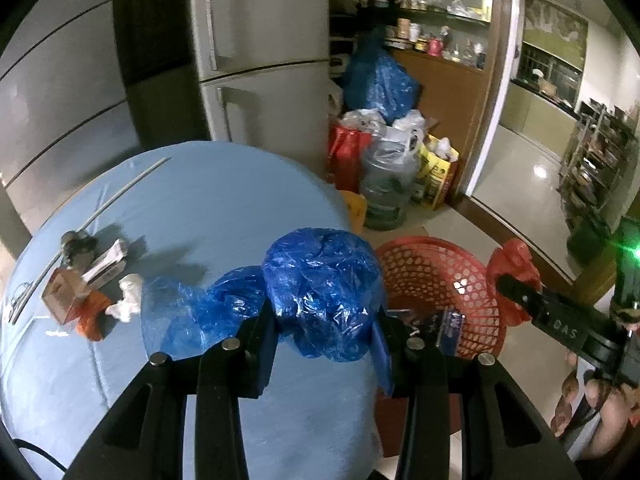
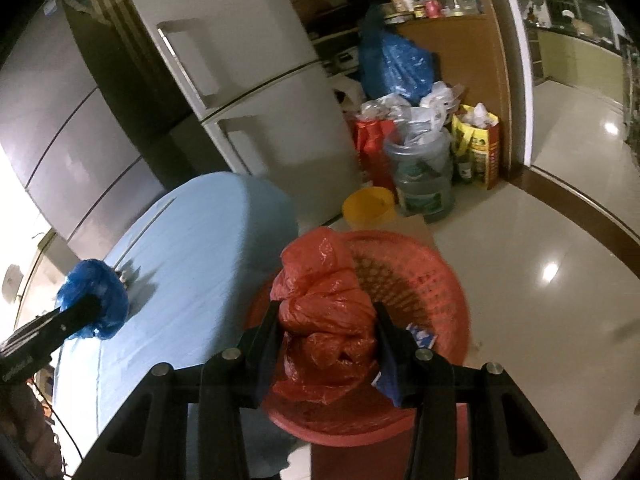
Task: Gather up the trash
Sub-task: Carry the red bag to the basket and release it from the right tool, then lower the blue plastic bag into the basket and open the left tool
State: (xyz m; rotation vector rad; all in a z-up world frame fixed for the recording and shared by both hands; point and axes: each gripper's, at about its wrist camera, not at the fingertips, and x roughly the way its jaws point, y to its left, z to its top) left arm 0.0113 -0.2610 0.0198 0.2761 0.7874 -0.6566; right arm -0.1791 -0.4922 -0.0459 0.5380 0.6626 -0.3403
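My left gripper (image 1: 324, 316) is shut on a crumpled blue plastic bag (image 1: 320, 288) and holds it above the right edge of the round light-blue table (image 1: 208, 208). My right gripper (image 2: 326, 322) is shut on a crumpled red plastic bag (image 2: 320, 312) and holds it over the red mesh basket (image 2: 432, 280), which stands on the floor beside the table. The basket (image 1: 432, 272) holds some small trash. More trash lies on the table's left: a white tissue (image 1: 126, 298), an orange scrap (image 1: 92, 316), a small box (image 1: 64, 292).
A grey fridge (image 1: 264, 52) stands behind the table. Bags, a water jug (image 1: 386, 184) and a yellow bucket (image 2: 370, 204) crowd the floor beside it. A doorway with shiny tiled floor (image 2: 552, 248) opens to the right. A thin rod (image 1: 120, 192) lies on the table.
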